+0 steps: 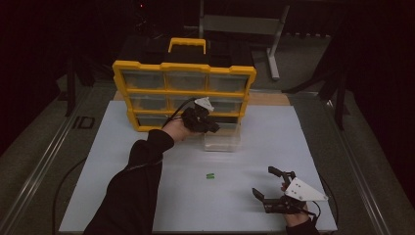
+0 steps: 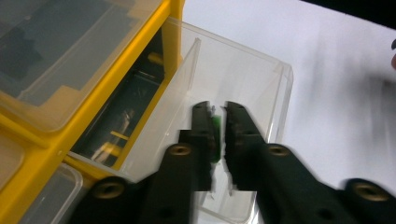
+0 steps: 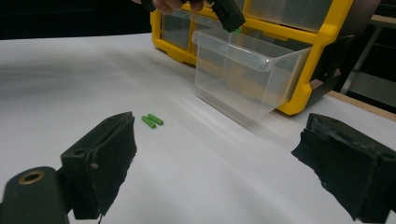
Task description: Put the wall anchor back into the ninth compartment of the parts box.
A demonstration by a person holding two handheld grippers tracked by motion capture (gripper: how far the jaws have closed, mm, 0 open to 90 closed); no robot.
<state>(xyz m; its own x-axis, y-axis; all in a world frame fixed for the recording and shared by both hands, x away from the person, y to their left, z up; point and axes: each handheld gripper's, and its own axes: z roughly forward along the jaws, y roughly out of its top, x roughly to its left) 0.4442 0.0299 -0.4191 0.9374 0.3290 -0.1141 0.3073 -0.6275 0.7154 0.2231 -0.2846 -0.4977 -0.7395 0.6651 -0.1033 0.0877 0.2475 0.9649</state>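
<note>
Nearest the high camera, the right gripper (image 1: 275,188) is held with jaws spread wide and empty, near two small green pegs (image 1: 210,176) on the white table (image 1: 122,147). Over the pulled-out clear drawer (image 1: 222,139) of the yellow organizer (image 1: 183,88), the left gripper (image 2: 218,128) is clenched on a green piece (image 2: 215,126). That piece is largely hidden by the jaws.

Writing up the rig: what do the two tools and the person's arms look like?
Both the left tool and the right tool are black, with two jaws. Each carries a pale grey three-cornered plate and trails a black cable. Bolt holes show near the jaws. The left arm wears a black sleeve.
</note>
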